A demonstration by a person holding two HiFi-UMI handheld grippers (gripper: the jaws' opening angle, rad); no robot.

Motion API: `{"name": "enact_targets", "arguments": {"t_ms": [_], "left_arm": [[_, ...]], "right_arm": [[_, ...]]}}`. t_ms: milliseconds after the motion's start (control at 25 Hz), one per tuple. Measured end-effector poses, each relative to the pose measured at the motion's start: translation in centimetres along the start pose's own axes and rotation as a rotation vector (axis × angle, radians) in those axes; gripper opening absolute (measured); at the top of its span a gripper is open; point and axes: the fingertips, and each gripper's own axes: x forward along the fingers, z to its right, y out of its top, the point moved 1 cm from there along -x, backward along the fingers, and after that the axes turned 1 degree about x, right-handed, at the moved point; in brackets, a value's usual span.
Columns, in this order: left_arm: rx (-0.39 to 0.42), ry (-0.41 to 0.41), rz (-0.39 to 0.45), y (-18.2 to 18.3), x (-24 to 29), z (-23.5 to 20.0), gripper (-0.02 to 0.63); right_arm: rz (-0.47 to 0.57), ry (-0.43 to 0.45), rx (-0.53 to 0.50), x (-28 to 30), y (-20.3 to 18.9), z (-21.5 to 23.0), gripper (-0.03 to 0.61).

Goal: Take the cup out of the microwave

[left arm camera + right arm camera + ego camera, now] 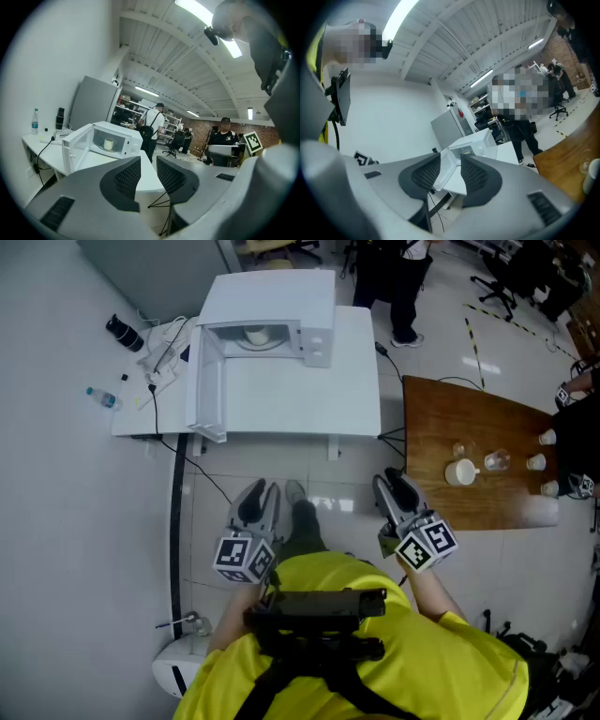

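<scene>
A white microwave (272, 306) stands at the back of a white table (281, 399), its door (206, 381) swung open to the left. A pale cup (258, 336) sits inside on the turntable; in the left gripper view the cup (108, 144) shows through the open front. Both grippers are held close to the person's body, over the floor and well short of the table. My left gripper (260, 501) has a narrow gap between its jaws, with nothing in it. My right gripper (397, 491) is open and empty too. The right gripper view shows the microwave (476, 140) past the jaws.
A brown wooden table (478, 451) at the right carries a white mug (460, 472), glasses and paper cups. A bottle (101, 397), a black object (124, 332) and cables lie on the white table's left end. A person (398, 282) stands behind it.
</scene>
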Motion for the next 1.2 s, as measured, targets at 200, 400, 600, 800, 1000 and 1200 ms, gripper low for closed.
{"name": "enact_targets", "arguments": {"t_ms": [200,400,600,800,1000,1200], "left_arm": [[0.024,-0.081,0.062,5.5,6.6,-6.3,0.104],[0.044,-0.151,0.082,8.8,11.4,-10.9,0.132],[0.080,-0.170,0.030,7.3,18.1,-15.1,0.316],[0.056,-0.120,0.002,3.5,30.5,-20.6,0.439],[0.133,0.047,-0.028,1.4,43.2,-29.0,0.439],[0.177,0.114,-0.024,0.8,51.5,-34.2,0.448]], "right_arm": [[-0.015,0.033,-0.006,12.3,2.7,-0.1,0.140],[-0.013,0.052,-0.048,21.9,4.8,0.0,0.140],[-0.069,0.041,-0.026,26.4,4.4,0.7,0.140],[-0.161,0.051,0.064,29.6,1.2,4.4,0.140],[-0.242,0.075,0.107,31.9,-1.3,7.7,0.140],[-0.265,0.044,0.137,33.6,-1.7,11.8,0.140]]}}
